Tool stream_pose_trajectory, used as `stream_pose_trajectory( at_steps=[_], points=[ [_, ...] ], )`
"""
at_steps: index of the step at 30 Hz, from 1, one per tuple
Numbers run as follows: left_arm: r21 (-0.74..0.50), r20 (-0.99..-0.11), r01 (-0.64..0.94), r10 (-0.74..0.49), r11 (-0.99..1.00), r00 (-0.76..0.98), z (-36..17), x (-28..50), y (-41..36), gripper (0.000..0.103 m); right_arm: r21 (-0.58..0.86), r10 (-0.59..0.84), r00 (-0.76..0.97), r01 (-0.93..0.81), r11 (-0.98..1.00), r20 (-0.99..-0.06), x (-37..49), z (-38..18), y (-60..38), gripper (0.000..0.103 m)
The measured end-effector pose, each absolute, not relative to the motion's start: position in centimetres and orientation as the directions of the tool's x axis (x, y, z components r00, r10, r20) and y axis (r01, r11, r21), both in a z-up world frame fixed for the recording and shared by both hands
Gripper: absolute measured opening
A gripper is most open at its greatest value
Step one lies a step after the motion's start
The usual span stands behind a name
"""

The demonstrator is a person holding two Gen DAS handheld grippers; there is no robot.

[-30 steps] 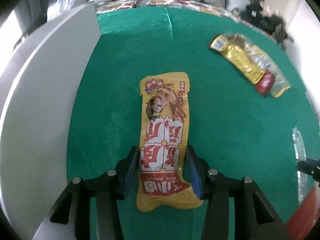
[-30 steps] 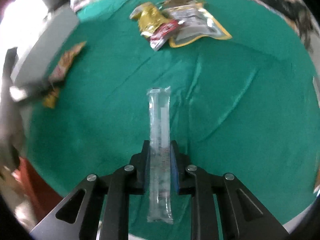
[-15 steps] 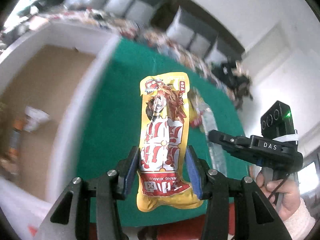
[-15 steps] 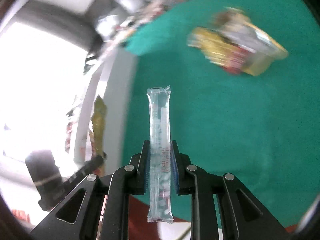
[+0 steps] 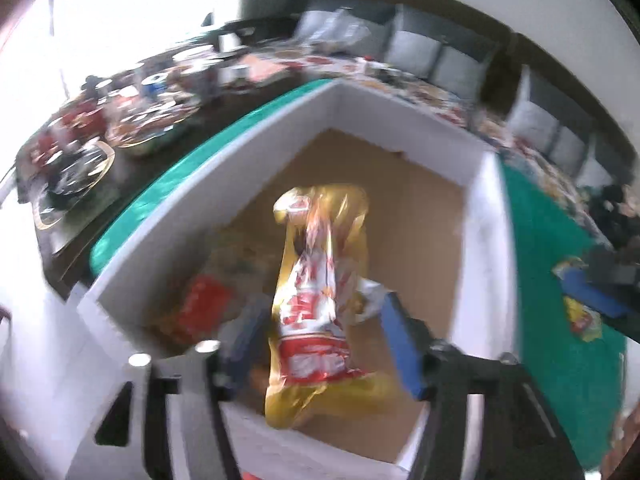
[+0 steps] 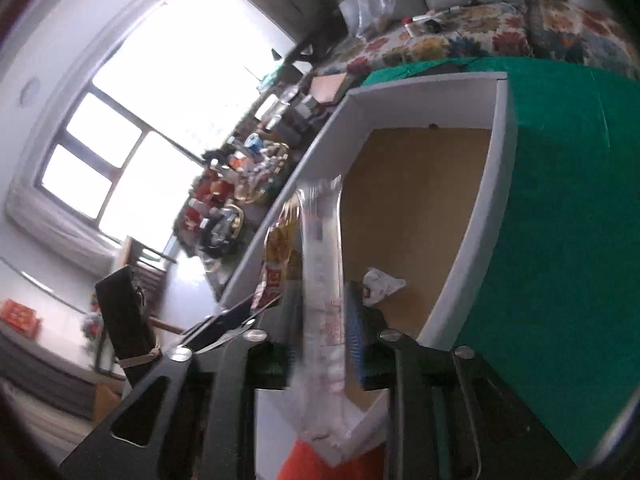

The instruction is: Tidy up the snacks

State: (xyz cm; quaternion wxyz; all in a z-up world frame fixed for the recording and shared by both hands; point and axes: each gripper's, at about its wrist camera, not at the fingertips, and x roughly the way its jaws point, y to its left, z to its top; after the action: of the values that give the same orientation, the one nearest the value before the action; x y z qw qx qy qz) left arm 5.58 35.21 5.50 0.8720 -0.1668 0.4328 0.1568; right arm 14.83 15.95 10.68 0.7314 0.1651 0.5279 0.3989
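My left gripper [image 5: 324, 332] stands open over the white-walled cardboard box [image 5: 404, 132]. The yellow and red snack packet [image 5: 316, 300] hangs between its spread jaws, blurred, apart from the right finger. My right gripper [image 6: 320, 316] is over the same box [image 6: 500, 184], jaws a little apart around a long clear snack sleeve [image 6: 324, 280]. The left gripper and its yellow packet [image 6: 276, 256] show at the box's left wall. A white wrapper [image 6: 380, 284] and a red packet [image 5: 204, 304] lie on the box floor.
The box stands on a green tablecloth [image 6: 580, 220]. Yellow snack packets [image 5: 580, 312] lie on the cloth to the right. A cluttered dark table [image 5: 120, 120] with dishes stands beyond the box. A sofa with cushions [image 5: 440, 60] is behind.
Both grippers have moved from above the green cloth to over the box. The left jaws have spread and the yellow packet has come loose. The right jaws have widened slightly around the clear sleeve.
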Motion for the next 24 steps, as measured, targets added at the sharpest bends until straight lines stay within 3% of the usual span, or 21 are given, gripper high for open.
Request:
stream_pose_trajectory(
  at_steps=[3, 9, 15, 20, 24],
  points=[
    [-0.181, -0.784, -0.453, 0.151, 0.873, 0.603, 5.0, 4.0, 35.4, 0.086, 0.644, 0.752, 0.159, -0.424, 0.637, -0.639, 14.8, 9.7, 14.3, 0.054],
    [-0.290, -0.720, -0.345, 0.034, 0.893, 0.693, 7.1, 4.8, 30.9, 0.088, 0.317, 0.533, 0.341, -0.519, 0.793, -0.774, 13.8, 5.5, 6.5, 0.066],
    [-0.320, -0.667, -0.046, -0.191, 0.946, 0.720, 8.8, 7.0, 19.3, 0.094, 0.073, 0.239, 0.462, -0.350, 0.934, -0.854, 12.2, -1.1, -7.0, 0.066],
    [-0.307, -0.722, 0.142, -0.327, 0.941, 0.610, 5.6, 9.1, 8.5, 0.098, -0.043, 0.042, 0.542, -0.143, 0.989, -0.839, 10.8, -3.6, -16.6, 0.066],
    [-0.231, -0.819, 0.175, -0.288, 0.957, 0.495, -0.3, 11.4, 3.6, 0.097, -0.041, -0.023, 0.544, -0.020, 0.999, -0.838, 10.3, -4.8, -20.9, 0.066]
  ],
)
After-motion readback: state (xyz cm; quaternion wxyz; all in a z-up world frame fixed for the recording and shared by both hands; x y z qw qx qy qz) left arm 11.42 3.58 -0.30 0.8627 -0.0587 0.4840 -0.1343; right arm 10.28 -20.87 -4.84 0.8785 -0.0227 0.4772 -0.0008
